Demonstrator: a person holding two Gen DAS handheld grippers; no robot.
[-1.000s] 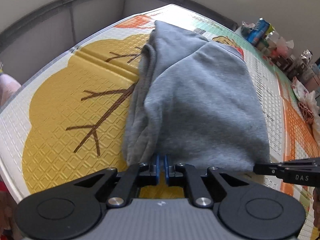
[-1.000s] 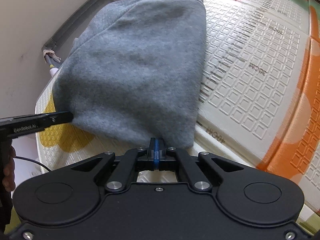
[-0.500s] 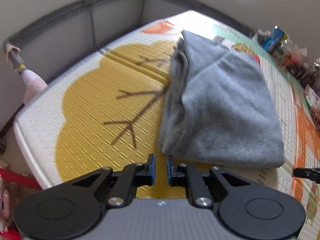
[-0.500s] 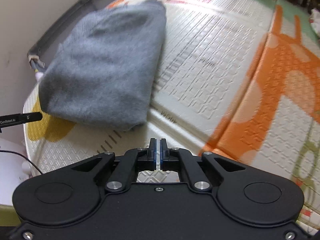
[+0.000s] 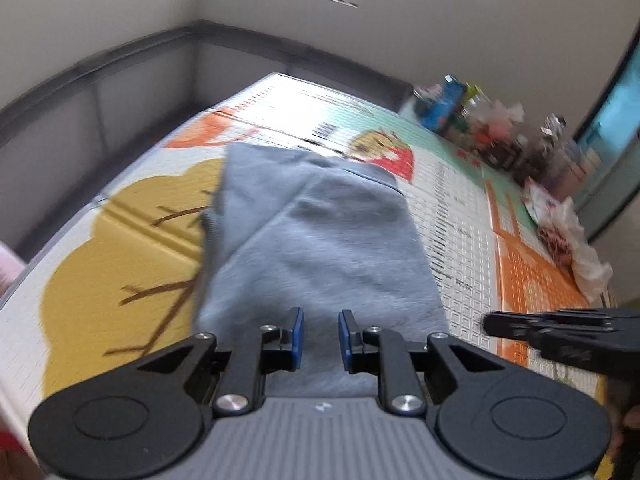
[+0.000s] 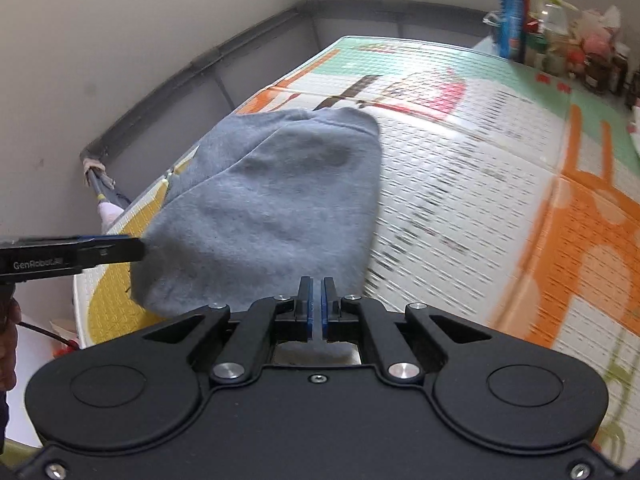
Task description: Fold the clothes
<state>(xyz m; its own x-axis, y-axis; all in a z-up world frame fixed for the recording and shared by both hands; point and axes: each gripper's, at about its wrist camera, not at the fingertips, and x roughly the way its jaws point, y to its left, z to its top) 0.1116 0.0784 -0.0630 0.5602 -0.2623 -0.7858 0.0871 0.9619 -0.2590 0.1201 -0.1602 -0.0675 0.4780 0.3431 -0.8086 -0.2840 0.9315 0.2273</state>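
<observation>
A grey sweatshirt (image 5: pixel 332 248), folded into a rough rectangle, lies on the patterned play mat (image 5: pixel 120 280). My left gripper (image 5: pixel 319 340) stands open just above the garment's near edge, with nothing between its blue pads. From the right wrist view the sweatshirt (image 6: pixel 272 208) shows with the left gripper's black finger (image 6: pixel 100 254) at its near left corner. My right gripper (image 6: pixel 317 304) hovers over the near right part of the garment. Its pads are only a narrow slit apart and hold nothing. It also shows in the left wrist view as the right gripper (image 5: pixel 520 326), beside the garment's right edge.
A grey padded rail (image 5: pixel 120 80) bounds the mat on the far and left sides. Bottles, a blue can (image 6: pixel 510 20) and packets crowd the far right edge. A crumpled white bag (image 5: pixel 576 240) lies on the right. A stick with a pink end (image 6: pixel 106 200) leans by the left rail.
Both grippers have come back in over the garment's near edge after pulling away. The left jaws have opened wider. Both cameras have tilted up, and the wall and a window now show.
</observation>
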